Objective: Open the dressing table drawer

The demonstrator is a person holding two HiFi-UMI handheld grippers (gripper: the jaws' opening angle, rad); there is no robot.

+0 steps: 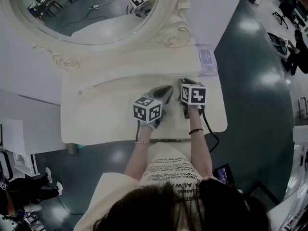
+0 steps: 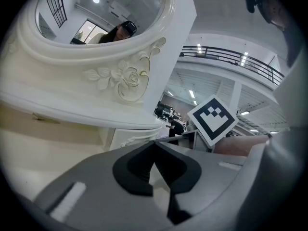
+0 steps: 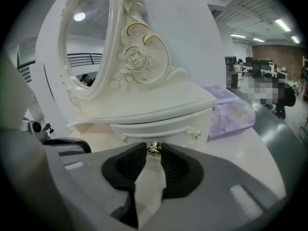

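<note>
A: Right gripper view first: what has the right gripper (image 3: 153,154) got?
B: Its jaws pinch the knob (image 3: 153,147) of the drawer (image 3: 159,129), which sits shut directly below the mirror (image 3: 86,42).
A: And the left gripper (image 2: 155,144)?
B: Jaws pressed together, empty, also below the mirror.

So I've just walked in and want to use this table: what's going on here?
A person is at a white dressing table with a two-jaw gripper in each hand. The right gripper has its jaws closed on the small metal knob of the drawer below the mirror. The drawer looks shut, not yet pulled out. The left gripper hangs beside it over the tabletop, jaws together, holding nothing.
</note>
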